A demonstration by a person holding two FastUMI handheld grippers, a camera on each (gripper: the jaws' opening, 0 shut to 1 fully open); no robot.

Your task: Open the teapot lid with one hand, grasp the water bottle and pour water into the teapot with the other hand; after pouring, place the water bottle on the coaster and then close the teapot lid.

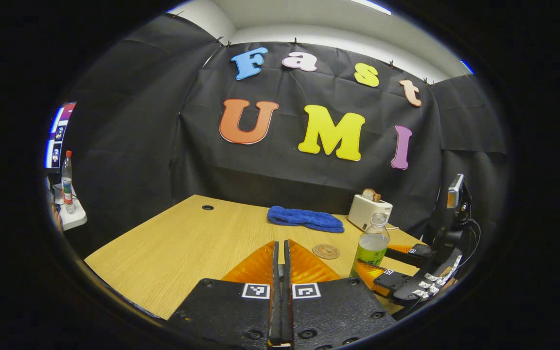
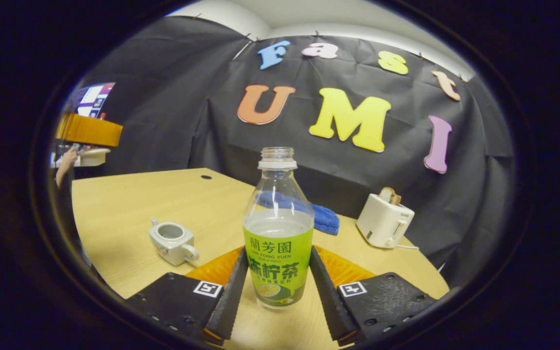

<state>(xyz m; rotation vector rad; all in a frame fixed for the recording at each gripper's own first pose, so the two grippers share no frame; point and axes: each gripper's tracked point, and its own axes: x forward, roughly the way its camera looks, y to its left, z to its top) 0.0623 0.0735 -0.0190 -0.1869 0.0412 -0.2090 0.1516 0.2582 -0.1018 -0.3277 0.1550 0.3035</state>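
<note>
step: grasping bottle | right gripper (image 2: 277,282) fingers apart, flanking upright water bottle (image 2: 278,233) on table (image 2: 129,204) | left gripper (image 1: 282,272) fingers together | teapot (image 2: 172,241) lid off, left of bottle | next: clamp, lift, tilt over teapot

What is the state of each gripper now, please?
Left gripper: shut; whether it pinches anything cannot be told.
Right gripper: open, one finger on each side of the water bottle, which stands on the table; not yet gripping.
</note>
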